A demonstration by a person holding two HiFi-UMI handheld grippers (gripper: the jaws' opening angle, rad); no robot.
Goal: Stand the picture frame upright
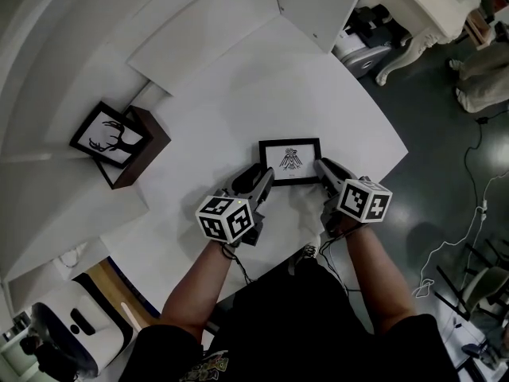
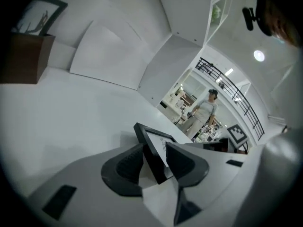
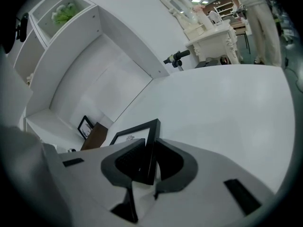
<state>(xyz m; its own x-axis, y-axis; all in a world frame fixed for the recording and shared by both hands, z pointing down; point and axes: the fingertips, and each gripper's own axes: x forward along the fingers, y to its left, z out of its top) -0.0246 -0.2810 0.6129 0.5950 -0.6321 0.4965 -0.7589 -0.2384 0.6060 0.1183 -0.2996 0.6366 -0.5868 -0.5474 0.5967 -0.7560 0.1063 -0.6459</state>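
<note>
Nearest the camera, two bare forearms [image 1: 199,293] are seen reaching forward over the near edge of a white table [image 1: 238,94], each hand carrying a gripper topped by a marker cube [image 1: 225,217]. The left gripper [image 1: 265,178] is set at the left side of the picture frame [image 1: 289,161]; its jaws are spread, and the frame's left edge stands between them with a narrow gap showing on the outer pad's side, so no pinch is made out there. The right gripper [image 1: 323,166] is set at the opposite side, and its jaws are pressed onto the frame's right edge, which is clamped between the two dark pads. The black frame, with a small dark drawing on white paper, is held between the two grippers near the table's front edge, raised from the surface and leaning back; whether its lower edge touches the table cannot be told. Further back and to the left, a second frame [image 1: 110,137] with an antler silhouette is propped against a brown box [image 1: 147,150] near the white shelving. Beyond the table's far right corner, a white carved dresser [image 1: 421,10] stands on the dark floor. In the left gripper view, a person [image 2: 203,110] is seen standing far off.
</note>
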